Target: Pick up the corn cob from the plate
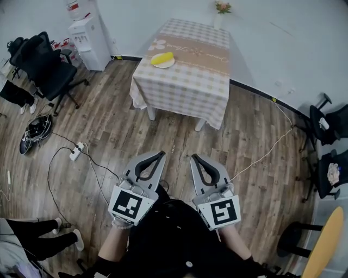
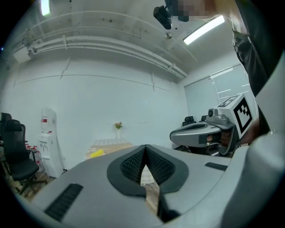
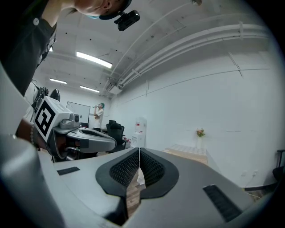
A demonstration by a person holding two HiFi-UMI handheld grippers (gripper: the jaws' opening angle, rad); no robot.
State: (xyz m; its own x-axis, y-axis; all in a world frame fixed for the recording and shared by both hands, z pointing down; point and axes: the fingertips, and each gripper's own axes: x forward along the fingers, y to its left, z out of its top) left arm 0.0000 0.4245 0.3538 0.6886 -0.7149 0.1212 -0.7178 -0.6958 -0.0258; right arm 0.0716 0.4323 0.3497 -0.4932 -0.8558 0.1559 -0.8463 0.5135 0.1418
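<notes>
The yellow corn cob [image 1: 162, 57] lies on a white plate [image 1: 169, 64] at the left side of a table with a checked cloth [image 1: 185, 81], far ahead of me. In the left gripper view the corn cob [image 2: 96, 153] is a small yellow shape on the distant table [image 2: 111, 143]. My left gripper [image 1: 161, 155] and right gripper [image 1: 194, 157] are held side by side over the wooden floor, well short of the table. Both are shut with nothing between the jaws. Each gripper view shows its own gripper, the left [image 2: 145, 148] and the right [image 3: 139, 150], and the other gripper beside it.
A vase of flowers [image 1: 222, 10] stands at the table's far edge. A water dispenser [image 1: 89, 38] and a black office chair [image 1: 46, 68] are at the left. A power strip [image 1: 76, 151] with cables lies on the floor. More chairs [image 1: 329, 146] stand at the right.
</notes>
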